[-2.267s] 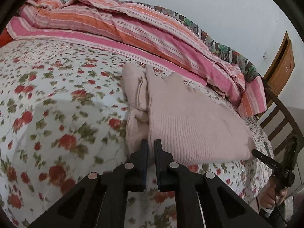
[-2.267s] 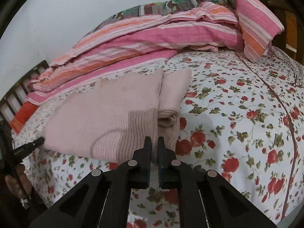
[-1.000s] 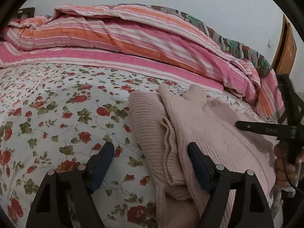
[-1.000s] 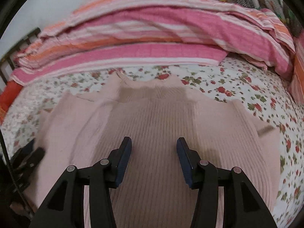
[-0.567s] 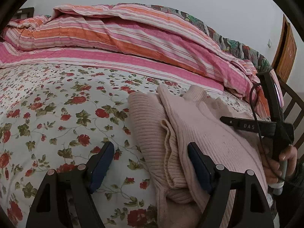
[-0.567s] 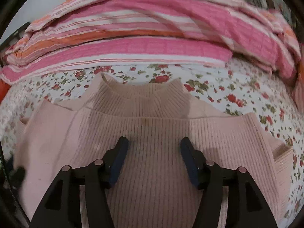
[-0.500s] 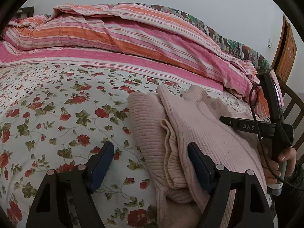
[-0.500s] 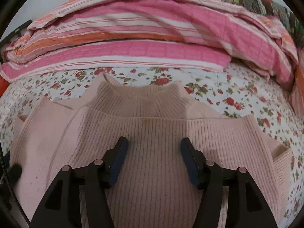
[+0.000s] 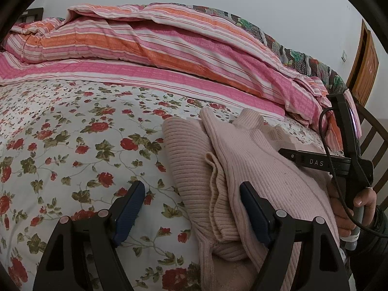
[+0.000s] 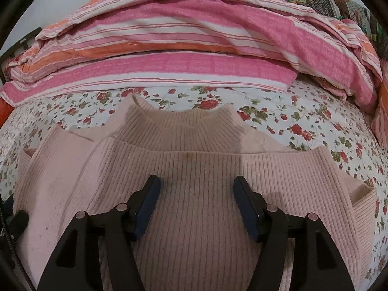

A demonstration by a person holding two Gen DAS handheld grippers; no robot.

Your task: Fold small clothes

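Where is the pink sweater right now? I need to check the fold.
The pink sweater lies folded on the floral bedsheet, centre of the right wrist view under the opening right claw, collar toward the striped quilt.

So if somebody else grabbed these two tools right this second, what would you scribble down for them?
Left hand-held gripper: open, low at the pink sweater's folded side edge, gripping nothing.
Right hand-held gripper: jaws opening over the sweater's middle, nothing pinched.
Sweater lies on the floral bedsheet, collar toward the striped quilt.
Done: sides folded in, bottom folded up.
Left: perhaps just tidying the edges.
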